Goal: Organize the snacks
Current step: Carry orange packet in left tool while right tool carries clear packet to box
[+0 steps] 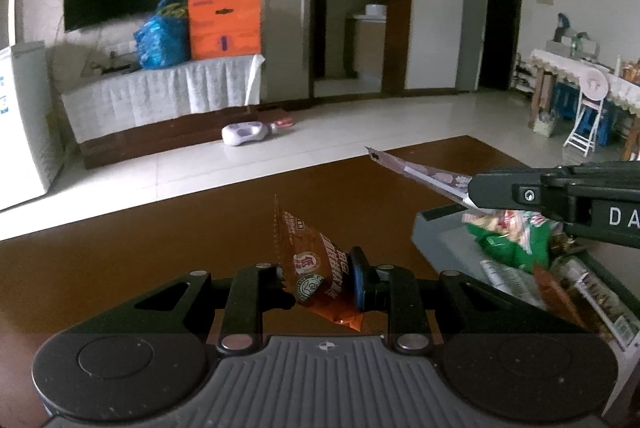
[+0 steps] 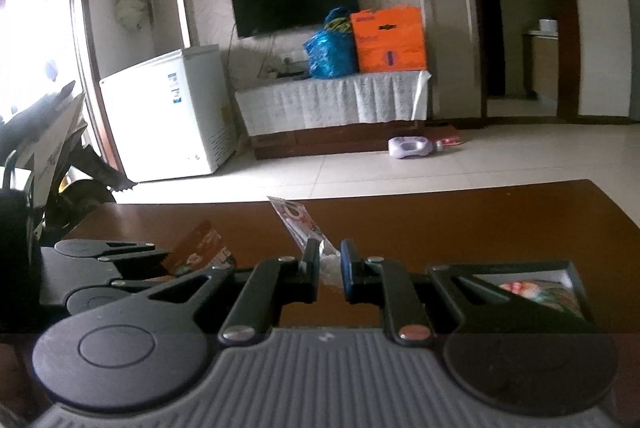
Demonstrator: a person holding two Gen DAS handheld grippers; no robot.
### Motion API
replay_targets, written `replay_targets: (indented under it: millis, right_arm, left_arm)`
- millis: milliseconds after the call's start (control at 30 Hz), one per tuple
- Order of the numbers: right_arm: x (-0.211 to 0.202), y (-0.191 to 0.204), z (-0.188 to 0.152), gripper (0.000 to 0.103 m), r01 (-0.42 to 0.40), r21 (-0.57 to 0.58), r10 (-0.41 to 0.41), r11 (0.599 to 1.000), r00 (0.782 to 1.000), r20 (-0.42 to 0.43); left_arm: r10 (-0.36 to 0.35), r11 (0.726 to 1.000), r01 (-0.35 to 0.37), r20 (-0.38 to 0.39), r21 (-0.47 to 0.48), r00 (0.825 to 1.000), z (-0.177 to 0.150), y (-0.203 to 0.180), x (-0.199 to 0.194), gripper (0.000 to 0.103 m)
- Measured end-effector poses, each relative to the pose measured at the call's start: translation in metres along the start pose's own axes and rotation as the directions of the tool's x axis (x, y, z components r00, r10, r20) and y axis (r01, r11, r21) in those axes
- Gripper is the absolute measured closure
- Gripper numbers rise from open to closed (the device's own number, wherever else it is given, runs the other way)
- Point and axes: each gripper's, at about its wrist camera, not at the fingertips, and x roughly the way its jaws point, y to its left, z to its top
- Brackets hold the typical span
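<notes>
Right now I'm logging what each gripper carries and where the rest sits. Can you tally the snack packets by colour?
Orange packet, in left gripper: 1
Pink-and-white packet, in right gripper: 1
Green packet, in grey bin: 1
Total clearly countable: 3; others in the bin are too hidden.

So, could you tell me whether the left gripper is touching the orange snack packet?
Touching. The left wrist view shows the left gripper with its jaws pressed against both sides of the orange snack packet, holding it above the brown table.
</notes>
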Motion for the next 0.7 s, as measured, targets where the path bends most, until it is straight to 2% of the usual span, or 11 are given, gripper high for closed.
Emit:
replay_targets:
  millis: [367,700]
  right_arm:
    - [-0.059,-0.045,-0.01,0.092,0.065,0.038,-0.066,0.997,0.998,0.02]
    - [-0.089,-0.083,-0.012,0.092,0.129,0.034,-0.129,0.991,0.991,0.017]
  left_arm:
    - [-0.066,0.997,0.065,0.007,0.047,0.998,0.007,-0.054,0.003,0.076]
    - [-0.135,0.99,0.135,0.005,0.04,0.991,0.012,-0.086,0.014,0.076]
